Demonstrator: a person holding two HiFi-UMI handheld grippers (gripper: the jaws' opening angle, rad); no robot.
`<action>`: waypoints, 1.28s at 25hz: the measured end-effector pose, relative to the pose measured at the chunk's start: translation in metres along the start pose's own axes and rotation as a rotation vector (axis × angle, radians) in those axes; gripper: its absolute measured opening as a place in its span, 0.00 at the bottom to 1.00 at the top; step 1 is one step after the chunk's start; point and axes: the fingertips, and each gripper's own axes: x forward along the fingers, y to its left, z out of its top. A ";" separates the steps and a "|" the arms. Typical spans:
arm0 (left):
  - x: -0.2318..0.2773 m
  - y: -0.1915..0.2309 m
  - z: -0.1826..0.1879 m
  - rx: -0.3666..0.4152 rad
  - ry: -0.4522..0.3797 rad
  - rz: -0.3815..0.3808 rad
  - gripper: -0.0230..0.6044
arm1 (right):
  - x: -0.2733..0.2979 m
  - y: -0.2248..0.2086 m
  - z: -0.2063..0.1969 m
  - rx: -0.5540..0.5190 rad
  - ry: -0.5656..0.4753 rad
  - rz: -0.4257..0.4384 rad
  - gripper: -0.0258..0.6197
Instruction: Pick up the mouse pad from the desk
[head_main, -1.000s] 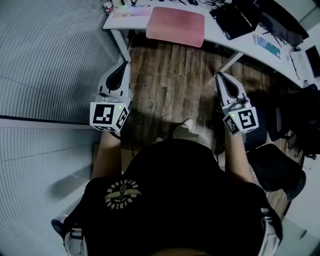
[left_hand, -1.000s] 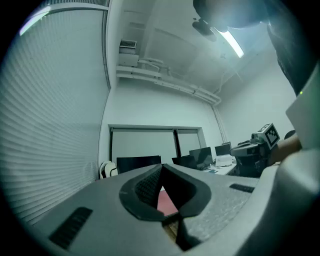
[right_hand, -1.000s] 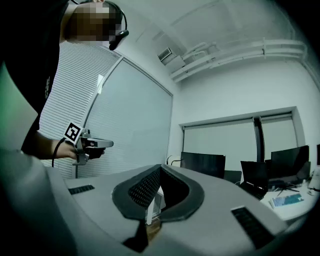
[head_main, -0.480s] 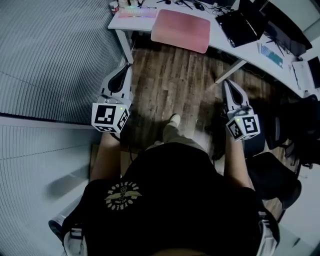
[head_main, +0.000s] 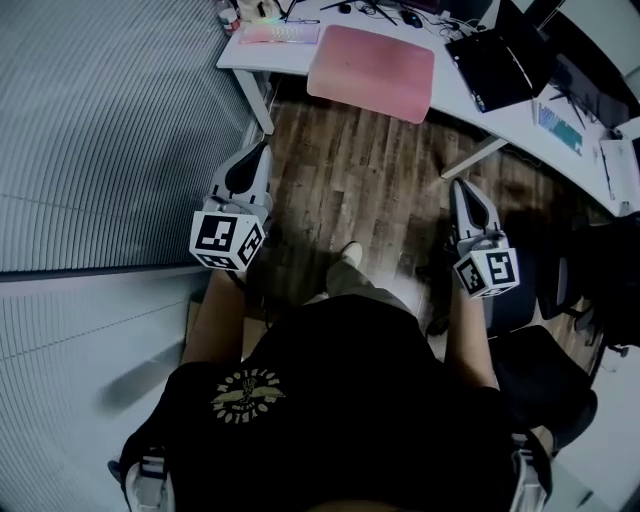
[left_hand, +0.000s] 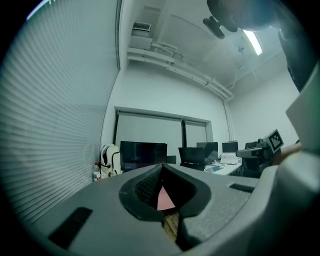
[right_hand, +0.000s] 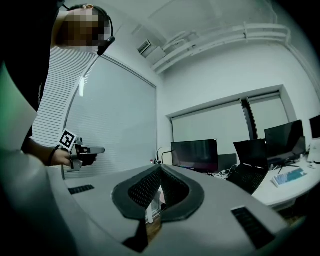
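Observation:
The pink mouse pad (head_main: 372, 72) lies flat on the white desk (head_main: 455, 95), and its front edge hangs slightly over the desk's rim. Both grippers are held level above the wooden floor, well short of the desk. My left gripper (head_main: 262, 150) is shut and empty, below and left of the pad. In the left gripper view a sliver of the pink mouse pad (left_hand: 164, 199) shows past the closed left gripper (left_hand: 162, 168). My right gripper (head_main: 461, 186) is shut too, with nothing in it, below and right of the pad. In its own view, the right gripper (right_hand: 159, 171) points toward the monitors.
A lit keyboard (head_main: 278, 33) lies left of the pad and an open laptop (head_main: 500, 65) right of it. The desk's legs (head_main: 259, 102) stand ahead of the left gripper. A dark office chair (head_main: 548, 372) is at the right. A wall of blinds (head_main: 100, 130) runs along the left.
The person has stepped toward the desk, and the pad now looks a little larger. Both grippers sit lower in the picture and are still shut.

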 end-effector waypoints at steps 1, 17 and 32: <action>0.010 0.003 -0.002 -0.002 0.003 0.000 0.05 | 0.008 -0.006 -0.002 0.005 -0.001 -0.002 0.04; 0.142 0.034 0.013 -0.001 -0.008 0.032 0.05 | 0.099 -0.107 0.016 0.018 -0.040 0.023 0.04; 0.171 0.049 0.013 0.032 0.009 0.100 0.05 | 0.132 -0.158 0.012 0.040 -0.073 0.048 0.04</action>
